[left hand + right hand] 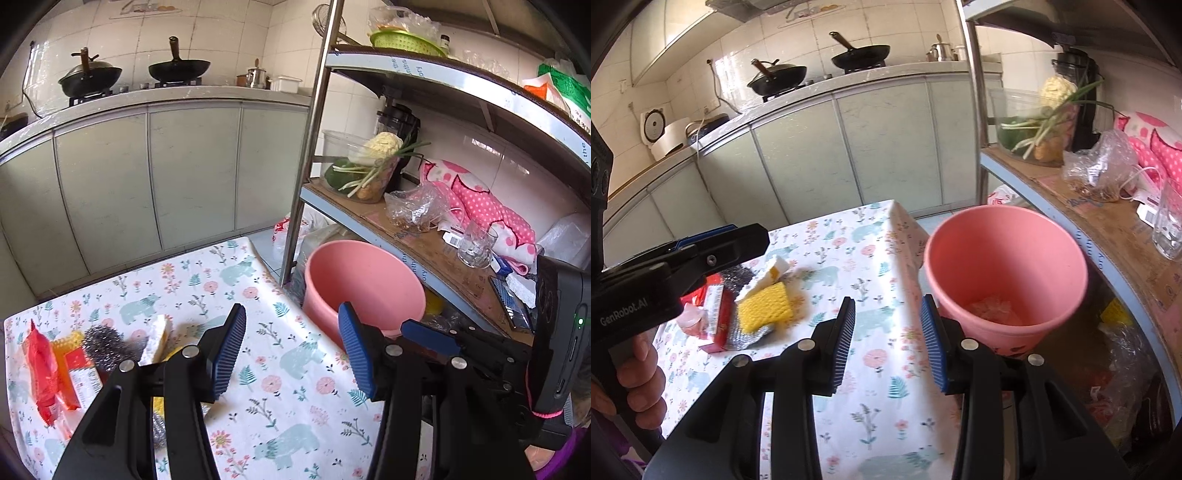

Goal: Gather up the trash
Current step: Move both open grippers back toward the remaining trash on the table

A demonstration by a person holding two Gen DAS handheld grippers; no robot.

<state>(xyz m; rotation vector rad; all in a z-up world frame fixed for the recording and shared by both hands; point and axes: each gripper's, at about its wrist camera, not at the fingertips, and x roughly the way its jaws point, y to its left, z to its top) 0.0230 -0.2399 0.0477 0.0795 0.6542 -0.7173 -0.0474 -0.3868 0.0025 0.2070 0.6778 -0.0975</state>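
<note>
A pink bucket [365, 280] [1004, 258] stands on the floor just past the table's right edge, with crumpled pale trash [991, 308] at its bottom. On the floral tablecloth [280, 369] to the left lies a pile: a red wrapper [40, 365], steel wool [105, 343], a yellow sponge [764, 306], a white sponge [157, 338] and a red box [714, 314]. My left gripper [291, 332] is open and empty above the table edge near the bucket. My right gripper [888, 321] is open and empty, beside the bucket's near rim.
A metal shelf rack [314, 122] rises right behind the bucket; its lower board holds a drinking glass [476, 247], plastic bags, a bowl of vegetables [362, 166] and a pink cloth. Cabinets and a counter with woks [177, 68] run along the back. A hand [639, 369] holds the left gripper.
</note>
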